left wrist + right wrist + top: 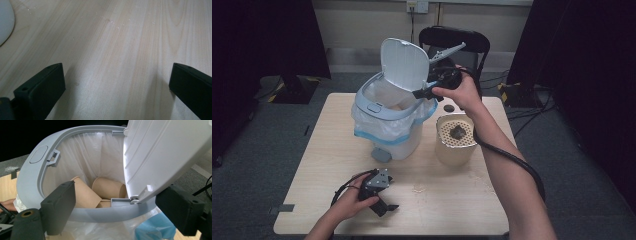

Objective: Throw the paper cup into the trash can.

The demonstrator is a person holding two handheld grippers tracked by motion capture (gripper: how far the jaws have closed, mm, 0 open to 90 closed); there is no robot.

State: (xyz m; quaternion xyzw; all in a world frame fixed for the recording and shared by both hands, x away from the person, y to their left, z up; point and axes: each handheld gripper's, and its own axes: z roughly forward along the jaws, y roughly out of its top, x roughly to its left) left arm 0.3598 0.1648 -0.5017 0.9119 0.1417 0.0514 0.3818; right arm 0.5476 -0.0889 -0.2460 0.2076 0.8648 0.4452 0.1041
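A pale blue-grey pedal bin (387, 125) lined with a white bag stands at the middle of the table, its lid (404, 65) raised upright. Brown paper cups (107, 187) lie inside it. My right gripper (419, 93) hovers at the bin's right rim, pointing into the opening. In the right gripper view the right gripper (120, 210) is open, with the bin's near rim (100, 213) and the lid (162, 152) beyond its jaws and nothing held. My left gripper (387, 207) rests on the table in front of the bin. In the left gripper view the left gripper (115, 85) is wide open over bare wood.
A beige tub (454, 152) with a perforated top and a dark lump (457, 132) on it stands right of the bin. A small dark disc (448, 107) lies behind it. A black chair (457, 40) stands past the table's far edge. The bin's foot pedal (381, 155) faces me.
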